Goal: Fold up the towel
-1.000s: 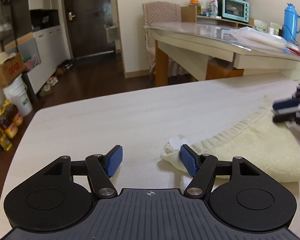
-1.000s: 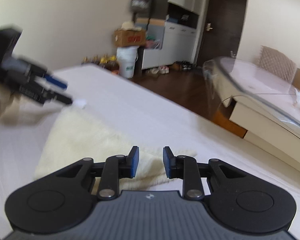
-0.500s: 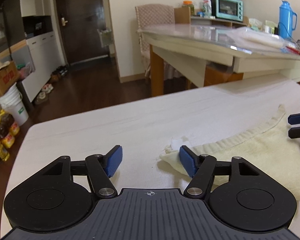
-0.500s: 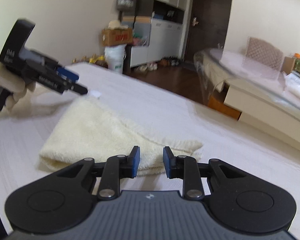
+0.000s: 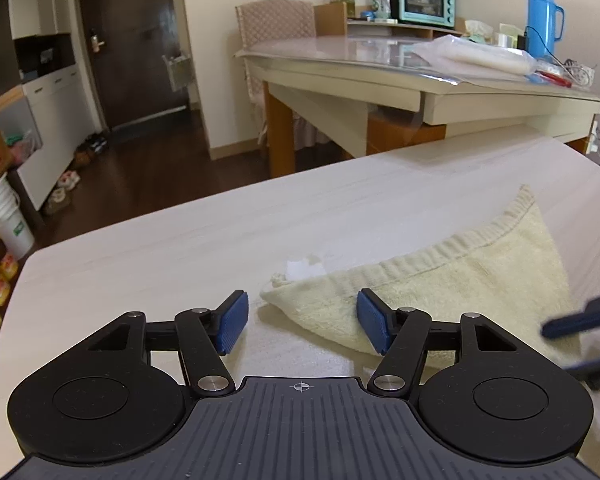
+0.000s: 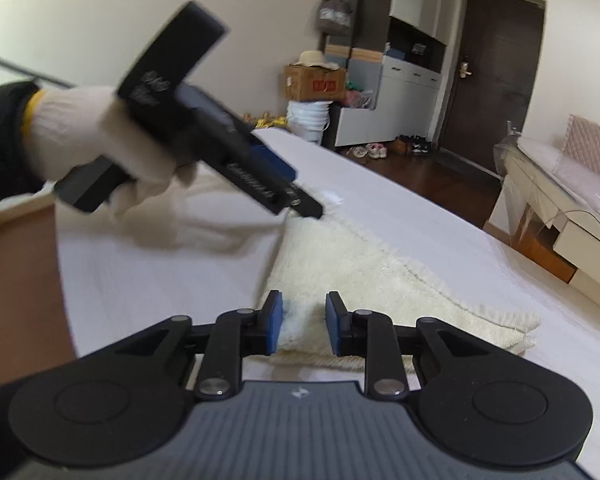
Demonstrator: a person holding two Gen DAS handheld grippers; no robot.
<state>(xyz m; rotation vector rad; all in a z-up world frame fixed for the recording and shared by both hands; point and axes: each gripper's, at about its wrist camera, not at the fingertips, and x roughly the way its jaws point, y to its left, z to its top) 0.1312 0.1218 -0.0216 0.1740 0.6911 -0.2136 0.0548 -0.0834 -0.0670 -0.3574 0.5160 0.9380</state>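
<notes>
The left gripper (image 5: 298, 322) is wide open at the towel (image 5: 460, 280) corner, lower centre. The right gripper (image 6: 300, 322) is half open, empty. Each should close on one corner before lifting.

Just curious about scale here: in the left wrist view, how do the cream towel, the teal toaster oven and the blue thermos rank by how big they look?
Largest to smallest, as they appear:
1. towel, by far the largest, though it lies nearest the camera.
2. toaster oven.
3. thermos.
The last two look close in size; both stand far off, so true sizes are unsure.
</notes>
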